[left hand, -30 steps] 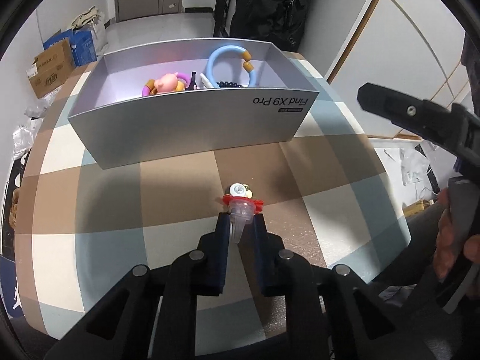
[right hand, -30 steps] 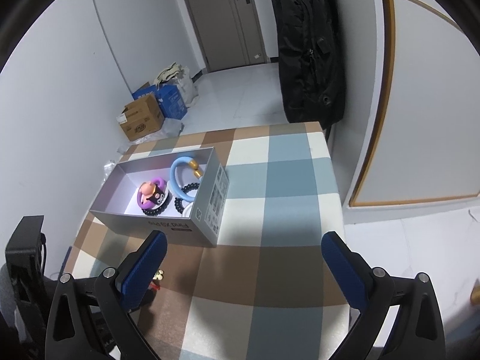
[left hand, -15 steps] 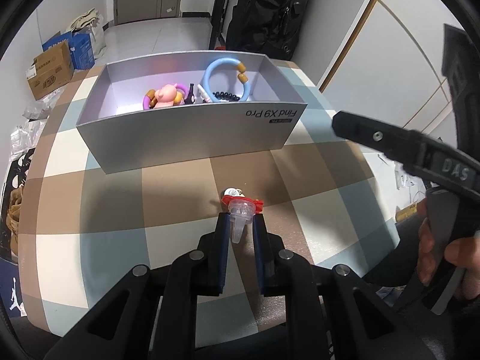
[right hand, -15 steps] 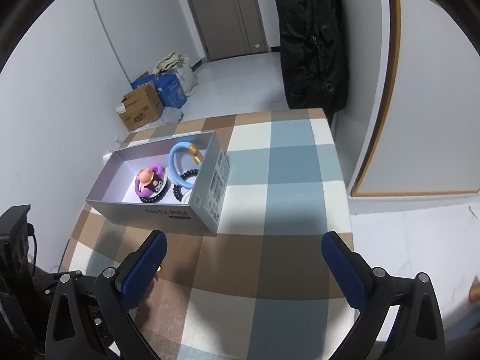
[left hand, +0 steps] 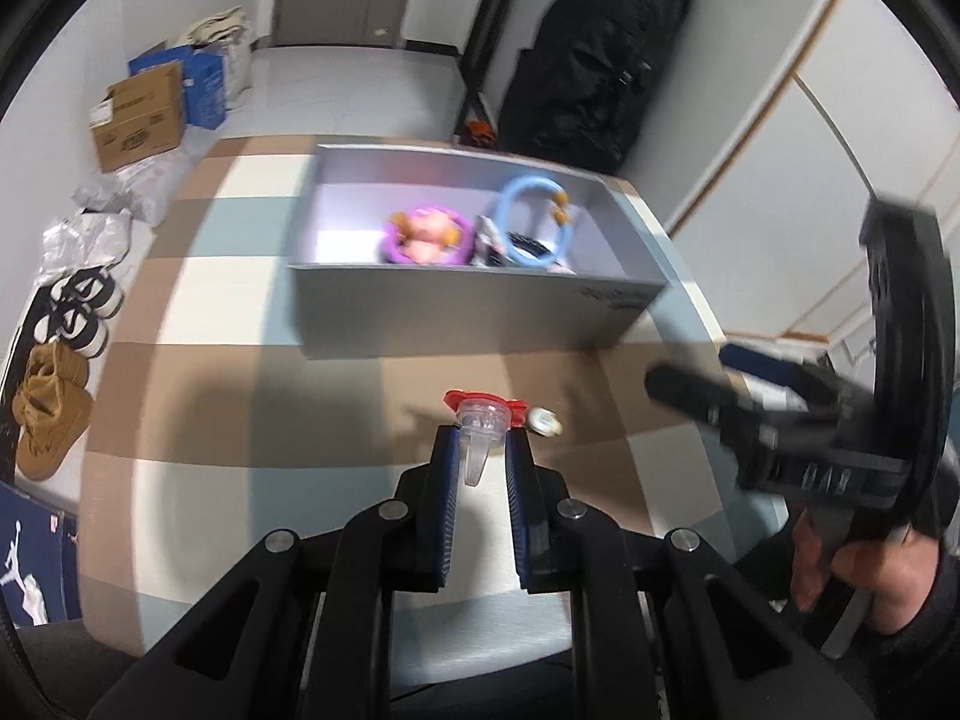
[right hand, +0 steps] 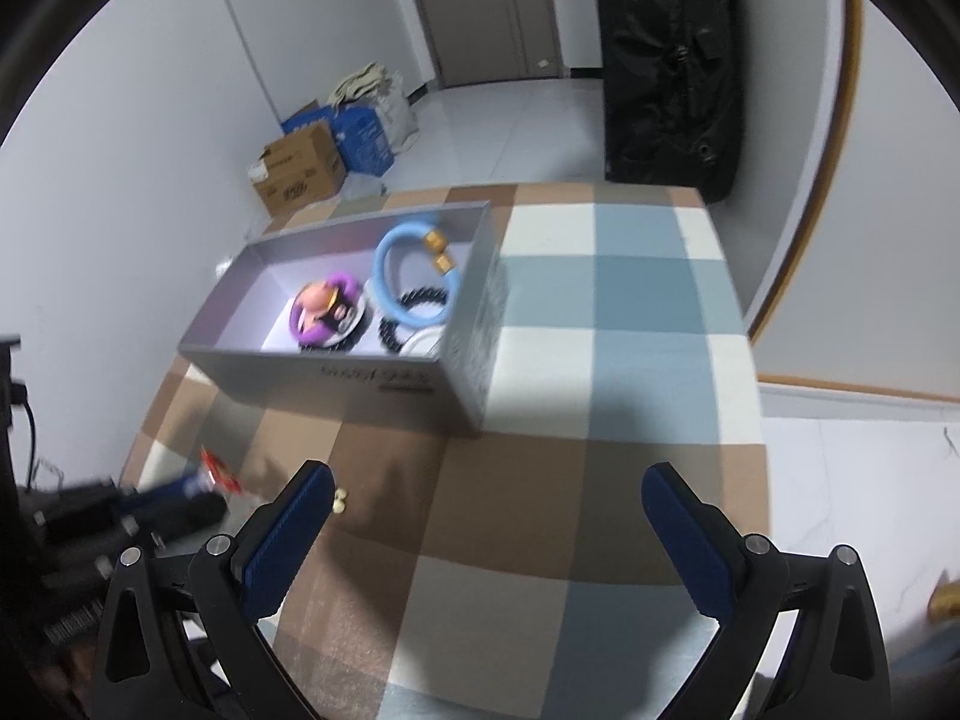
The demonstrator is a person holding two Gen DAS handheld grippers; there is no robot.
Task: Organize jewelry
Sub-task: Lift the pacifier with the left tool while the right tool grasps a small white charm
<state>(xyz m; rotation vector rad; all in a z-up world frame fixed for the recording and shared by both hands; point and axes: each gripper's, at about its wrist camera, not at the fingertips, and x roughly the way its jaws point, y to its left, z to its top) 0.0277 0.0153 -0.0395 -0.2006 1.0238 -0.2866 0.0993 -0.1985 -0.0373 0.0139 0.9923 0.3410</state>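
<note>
My left gripper [left hand: 482, 438] is shut on a clear plastic piece with a red rim [left hand: 480, 420], held just above the checked table. A small pale earring-like piece [left hand: 543, 421] lies on the table right of it, also in the right wrist view [right hand: 340, 502]. A grey box [left hand: 468, 306] stands beyond, holding a blue ring [left hand: 531, 222], a purple ring with a pink figure [left hand: 423, 237] and black beads [right hand: 414, 306]. My right gripper [right hand: 489, 516] is open and empty above the table, near side of the box [right hand: 336, 372].
The checked table [right hand: 600, 360] ends at the right and near edges. Cardboard and blue boxes [left hand: 141, 114] and shoes [left hand: 54, 384] lie on the floor to the left. A black bag [right hand: 666, 60] stands by the wall behind the table.
My left gripper has swung left with the clear piece; the small pale piece now lies to its right. My right gripper has dropped lower and closer to the table.
</note>
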